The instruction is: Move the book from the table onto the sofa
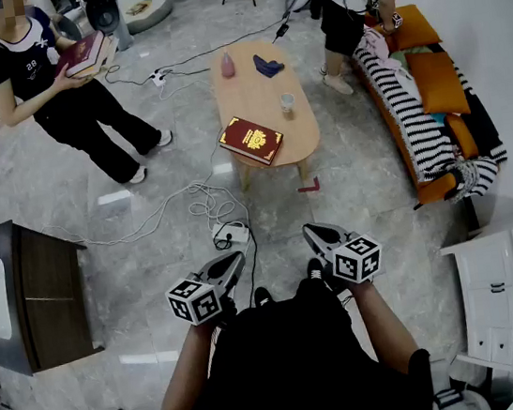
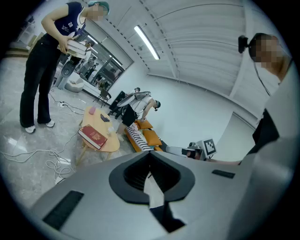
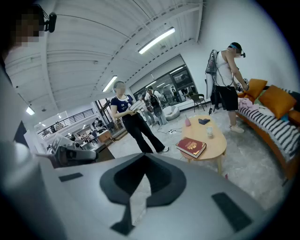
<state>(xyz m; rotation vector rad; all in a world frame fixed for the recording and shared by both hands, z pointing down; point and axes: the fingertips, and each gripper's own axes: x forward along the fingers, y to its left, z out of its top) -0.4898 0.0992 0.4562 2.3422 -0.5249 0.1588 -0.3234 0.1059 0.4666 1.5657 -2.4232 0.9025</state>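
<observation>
Red hardback book with a gold emblem (image 1: 250, 139) is not yet on the orange sofa with its black-and-white striped throw (image 1: 438, 84) at the right. It lies flat on the near end of the oval light-wood coffee table (image 1: 255, 95). The grey left gripper (image 1: 234, 261) and grey right gripper (image 1: 315, 234) hang near the person's body, well short of the table. Their jaws are pressed together on nothing, probably because the approach hasn't begun.

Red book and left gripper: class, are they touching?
Apart. The head view shows open floor between the left gripper and the red book lying on the table.
</observation>
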